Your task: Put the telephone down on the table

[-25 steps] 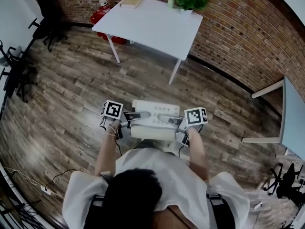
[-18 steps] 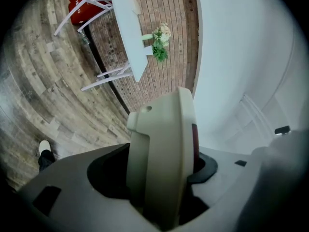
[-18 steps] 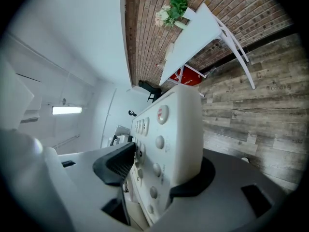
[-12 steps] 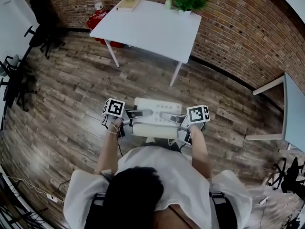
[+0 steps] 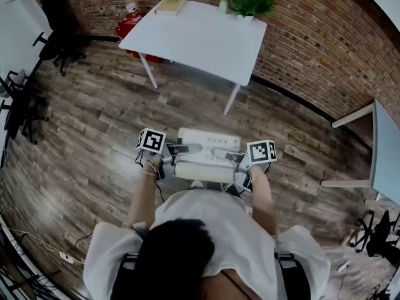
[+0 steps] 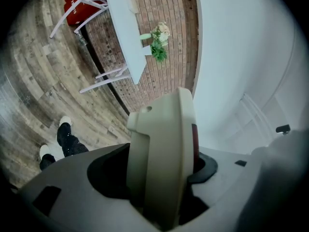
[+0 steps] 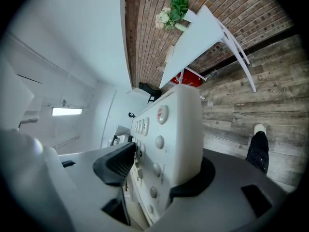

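Above the wood floor (image 5: 94,105), in front of your chest, you are holding the cream telephone (image 5: 206,161) level. The left hand-held gripper (image 5: 185,149) is clamping its left end and the right hand-held gripper (image 5: 222,154) its buttoned end. The white bench (image 5: 194,33) is standing well apart, ahead.

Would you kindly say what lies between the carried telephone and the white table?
Head view: only bare wooden plank floor lies between the cream plastic telephone and the white rectangular table.
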Demonstrator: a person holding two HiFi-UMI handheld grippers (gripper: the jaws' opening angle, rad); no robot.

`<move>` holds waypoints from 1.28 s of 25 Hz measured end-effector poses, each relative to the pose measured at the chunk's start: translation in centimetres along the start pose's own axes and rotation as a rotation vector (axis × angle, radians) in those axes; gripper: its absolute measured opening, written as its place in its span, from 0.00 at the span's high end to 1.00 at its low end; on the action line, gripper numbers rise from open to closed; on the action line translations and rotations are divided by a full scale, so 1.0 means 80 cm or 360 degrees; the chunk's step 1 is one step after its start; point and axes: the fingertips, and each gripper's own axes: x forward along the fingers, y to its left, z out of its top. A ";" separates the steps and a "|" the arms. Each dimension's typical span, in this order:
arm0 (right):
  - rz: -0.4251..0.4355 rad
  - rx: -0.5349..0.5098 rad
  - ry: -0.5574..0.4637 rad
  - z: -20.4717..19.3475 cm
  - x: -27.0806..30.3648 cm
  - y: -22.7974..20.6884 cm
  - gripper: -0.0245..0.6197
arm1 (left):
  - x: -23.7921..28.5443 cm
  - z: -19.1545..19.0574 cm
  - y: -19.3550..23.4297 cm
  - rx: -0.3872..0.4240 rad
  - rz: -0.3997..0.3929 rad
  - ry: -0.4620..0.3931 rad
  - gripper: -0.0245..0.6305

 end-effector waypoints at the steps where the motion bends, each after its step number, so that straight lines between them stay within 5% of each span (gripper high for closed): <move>1: 0.0003 0.0003 0.0007 -0.001 0.003 -0.002 0.56 | -0.002 0.000 0.003 -0.0009 0.0003 -0.0006 0.51; 13: 0.0032 0.0003 0.0072 0.051 0.014 -0.032 0.56 | 0.015 0.052 0.021 -0.0030 0.0015 -0.0068 0.51; 32: 0.0046 0.0000 0.0162 0.249 0.017 -0.066 0.56 | 0.073 0.240 0.009 -0.0057 0.0048 -0.0139 0.51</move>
